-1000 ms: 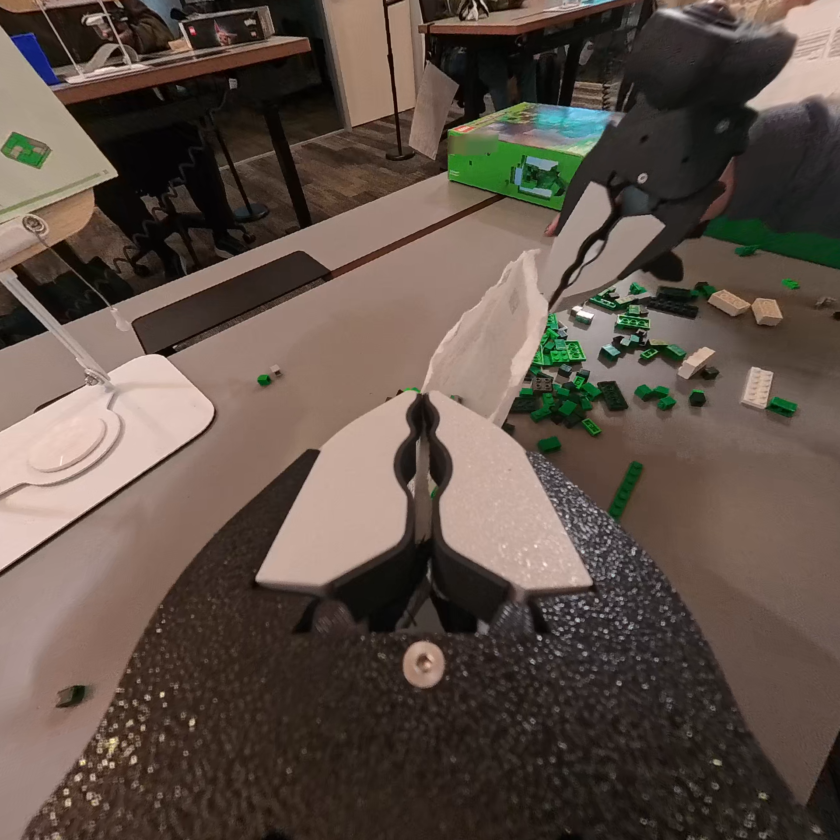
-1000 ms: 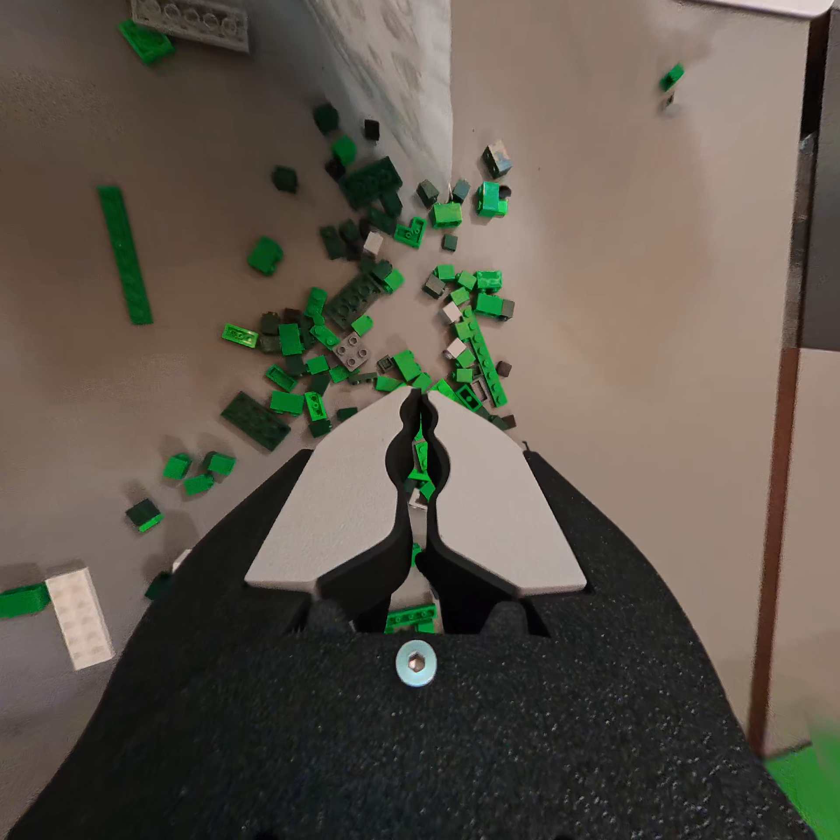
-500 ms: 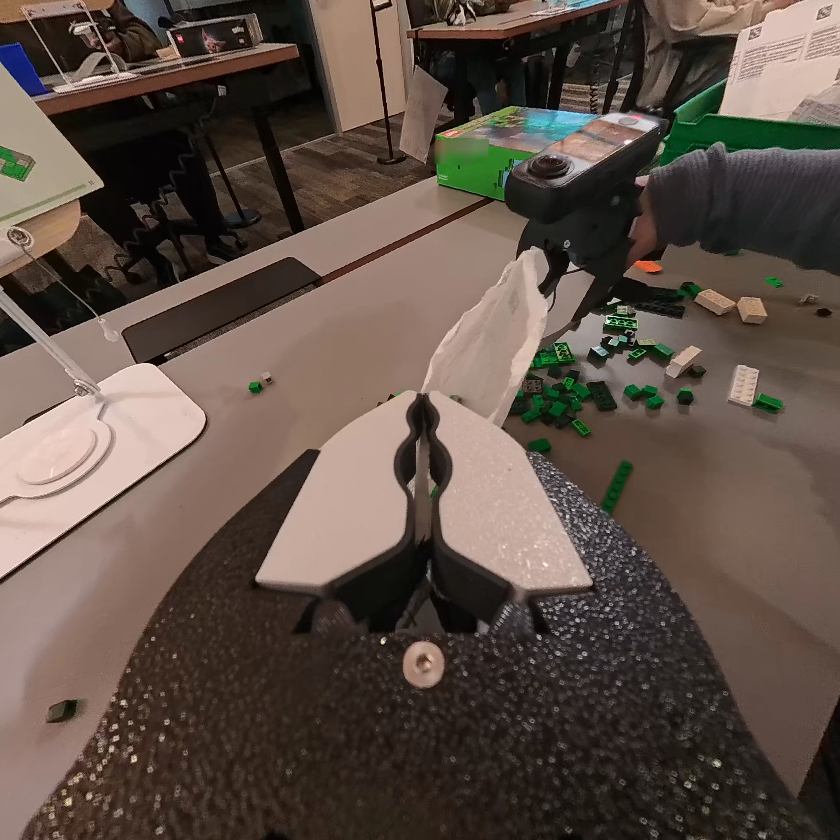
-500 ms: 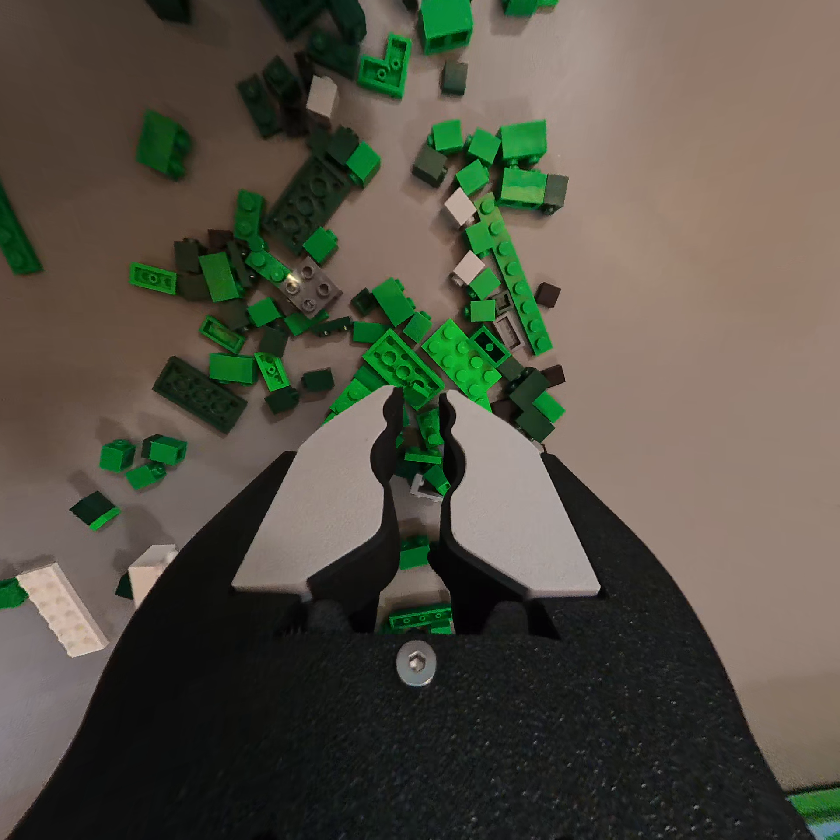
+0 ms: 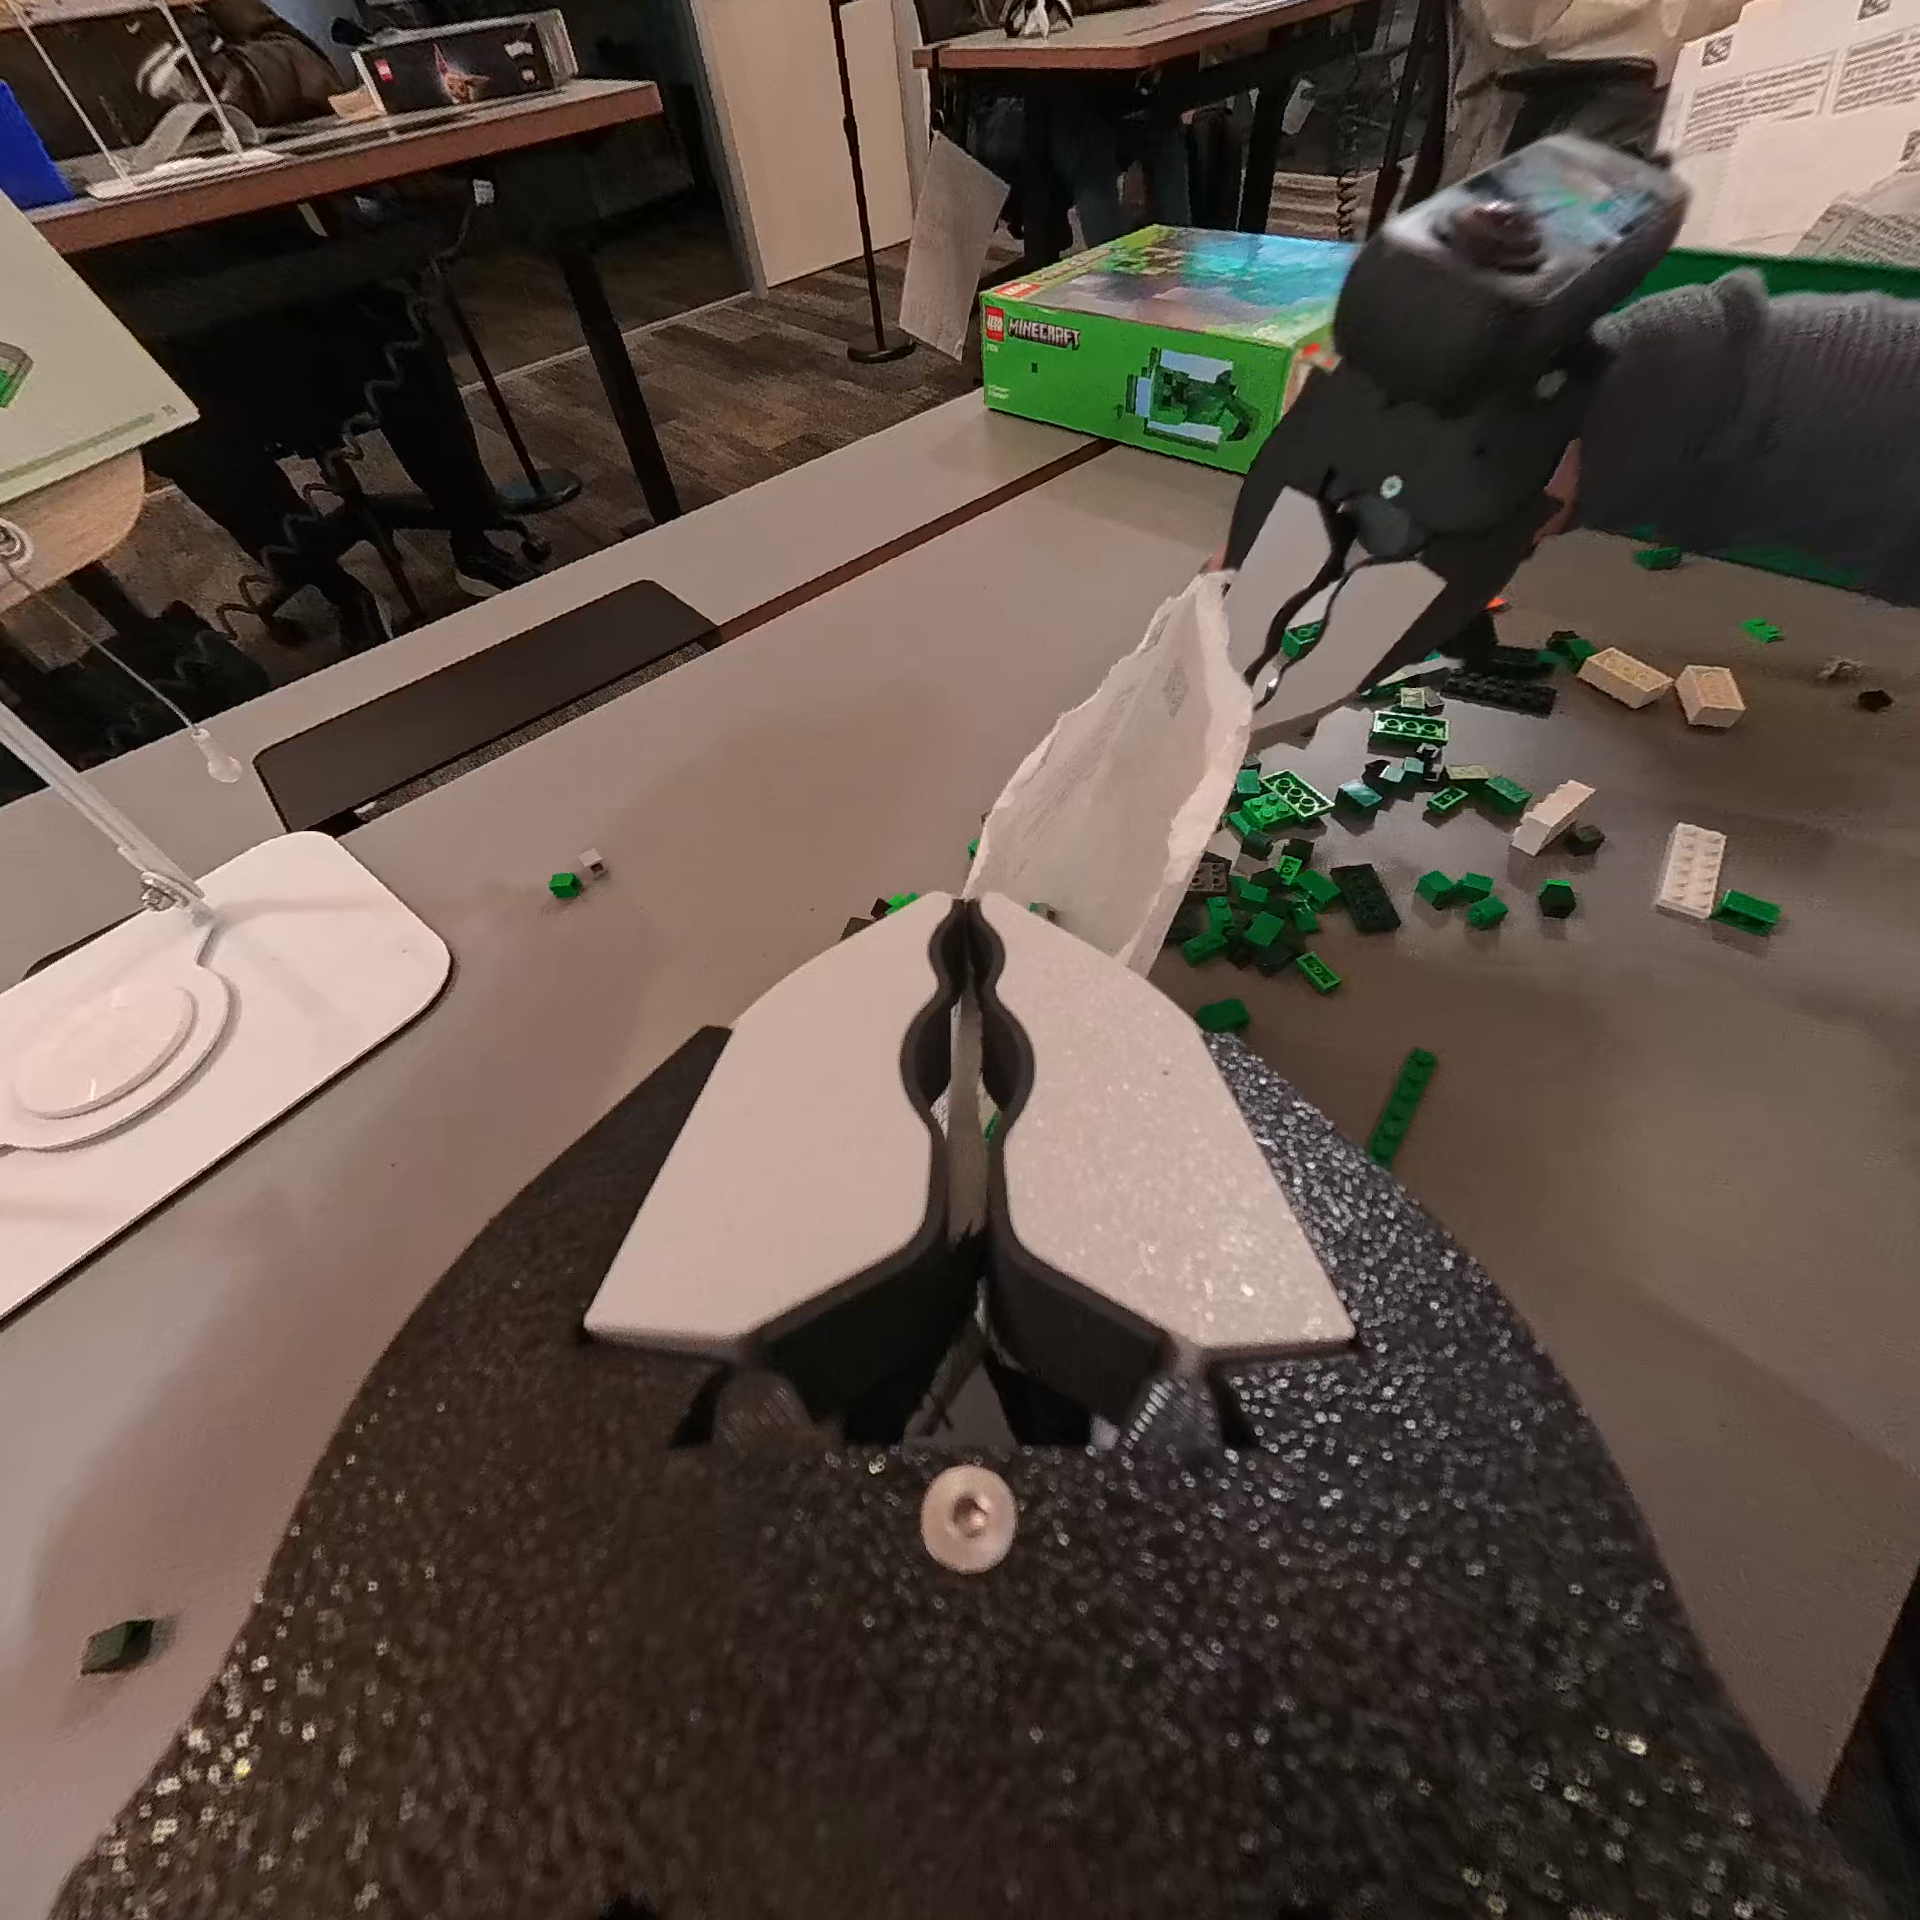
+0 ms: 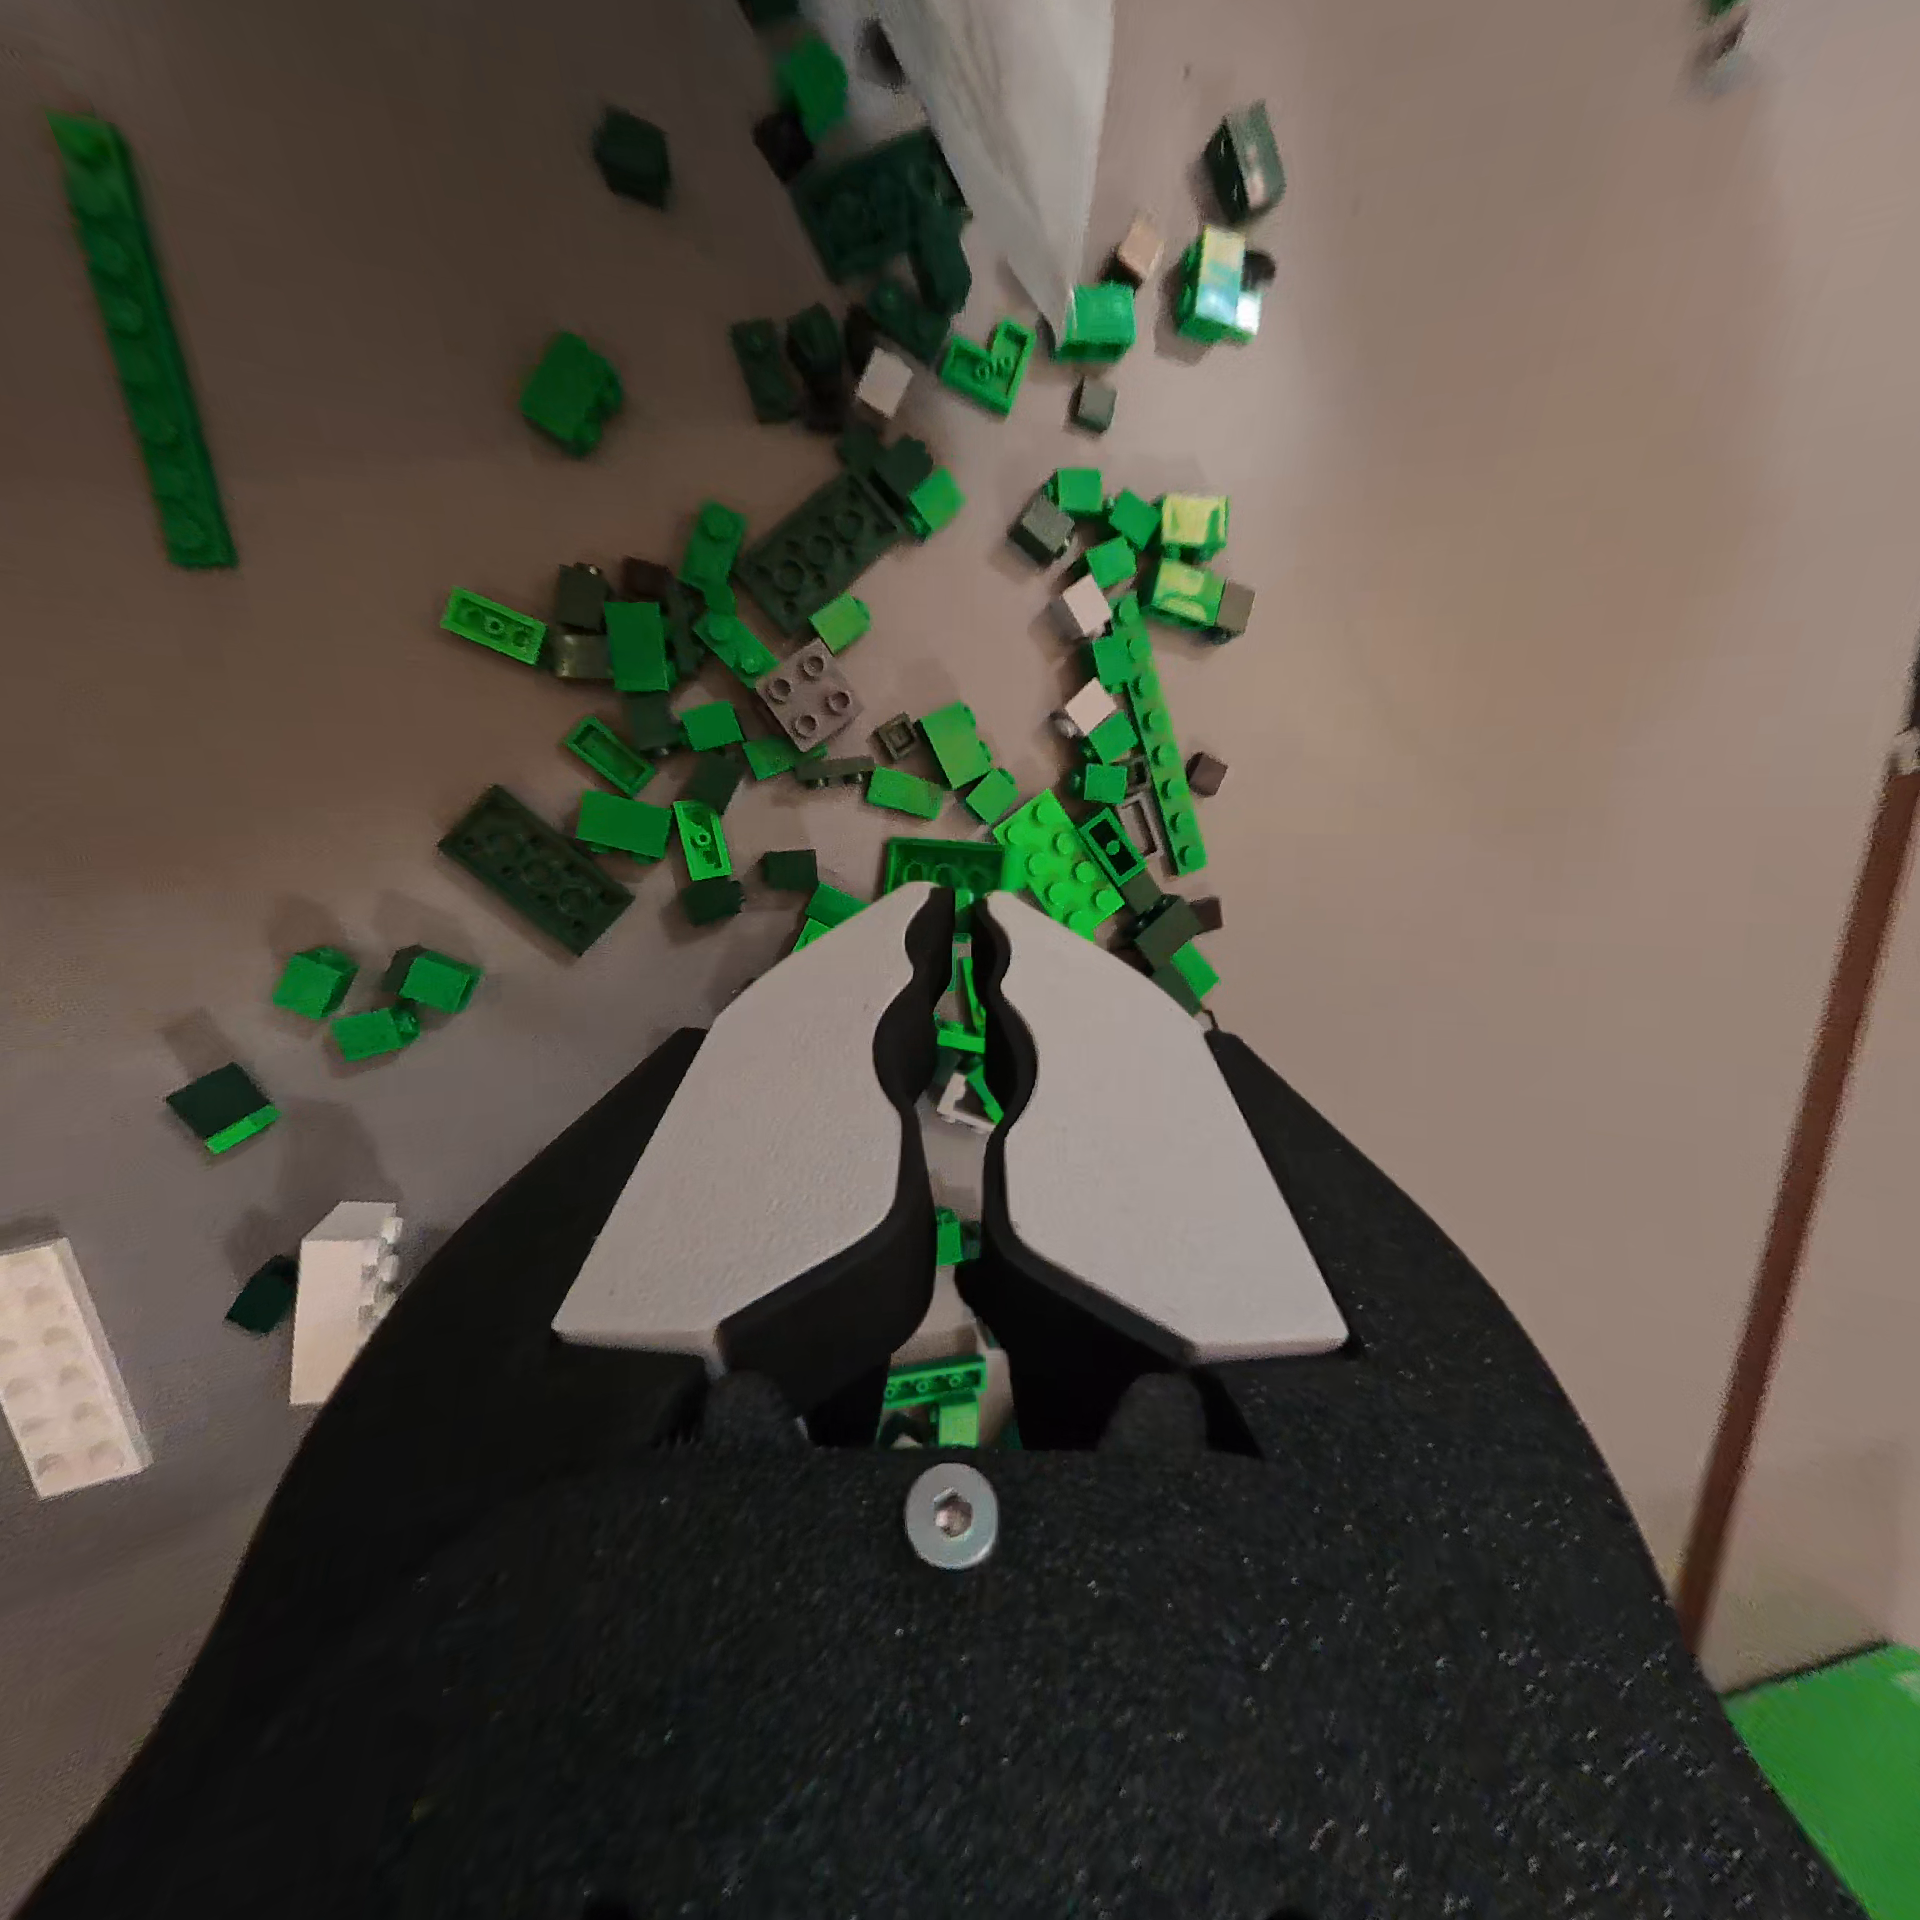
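My left gripper [image 5: 966, 914] is shut on the lower end of a white paper bag [image 5: 1122, 790], which rises up and to the right over the grey table [image 5: 727, 831]. The bag's upper end also shows in the right wrist view [image 6: 1018, 125]. My right gripper [image 6: 961, 899] points down over a pile of green bricks [image 6: 831, 644]. Its jaws are nearly together on the edge of a green plate [image 6: 940, 860]. In the left wrist view the right gripper [image 5: 1262, 694] hangs just above the pile, next to the bag's top.
A green toy box [image 5: 1132, 343] stands at the table's far edge. A white stand base [image 5: 208, 997] lies at the left and a black pad [image 5: 478, 707] behind it. White bricks [image 5: 1688, 868] and a long green plate [image 5: 1403, 1101] lie at the right. A sleeved arm [image 5: 1766, 416] holds the right gripper. There is about 25 cm between the tips of the two grippers.
My right gripper opened and dropped to the brick pile, then closed on a green plate and rose again. My left gripper has kept hold of the bag and hardly moved.
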Tool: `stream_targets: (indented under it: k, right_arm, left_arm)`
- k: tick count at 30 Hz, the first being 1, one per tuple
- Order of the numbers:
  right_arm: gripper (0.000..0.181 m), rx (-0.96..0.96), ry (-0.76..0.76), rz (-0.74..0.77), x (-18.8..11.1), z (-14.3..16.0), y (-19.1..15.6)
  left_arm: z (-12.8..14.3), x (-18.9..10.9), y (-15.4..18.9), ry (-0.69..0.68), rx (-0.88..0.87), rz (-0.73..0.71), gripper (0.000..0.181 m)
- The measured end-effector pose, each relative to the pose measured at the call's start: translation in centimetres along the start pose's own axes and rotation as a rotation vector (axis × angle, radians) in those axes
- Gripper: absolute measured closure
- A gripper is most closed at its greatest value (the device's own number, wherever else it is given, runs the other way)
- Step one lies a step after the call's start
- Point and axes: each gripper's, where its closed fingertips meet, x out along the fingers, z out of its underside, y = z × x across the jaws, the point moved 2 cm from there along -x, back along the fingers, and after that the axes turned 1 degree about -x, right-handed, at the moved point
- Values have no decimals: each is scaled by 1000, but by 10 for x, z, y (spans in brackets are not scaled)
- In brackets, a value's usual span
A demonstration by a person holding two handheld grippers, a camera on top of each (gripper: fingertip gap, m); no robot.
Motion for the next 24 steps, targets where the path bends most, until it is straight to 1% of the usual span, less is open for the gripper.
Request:
stream_targets:
  k: [3, 5, 7, 10, 13, 14, 17, 20, 24]
  right_arm:
    - [179, -56, -11, 15, -5, -5, -3]
    - [178, -77, 38, 30, -10, -16, -5]
    - [178, -104, 164, 58, -26, -43, -8]
    - [178, -167, 397, 114, -63, -98, -16]
    - [178, -248, 525, 225, -89, -138, -23]
    - [178, -275, 546, 244, -91, -147, -26]
    - [178, -331, 517, 283, -83, -160, -29]
    - [178, -326, 511, 279, -76, -165, -26]
    - [174, -326, 488, 257, -67, -165, -25]
  left_arm:
    - [0, 1, 1, -1, 1, 4, 181]
    - [1, 2, 2, -6, 1, 4, 181]
    - [1, 3, 3, -12, -3, 6, 181]
    - [2, 4, 3, -21, -3, 1, 181]
    - [4, 6, 6, -33, 4, 7, 181]
    - [3, 7, 6, -34, 7, 8, 181]
    - [2, 7, 8, -31, 13, 11, 181]
    - [1, 6, 9, -28, 14, 15, 181]
    - [1, 6, 9, -26, 14, 16, 181]
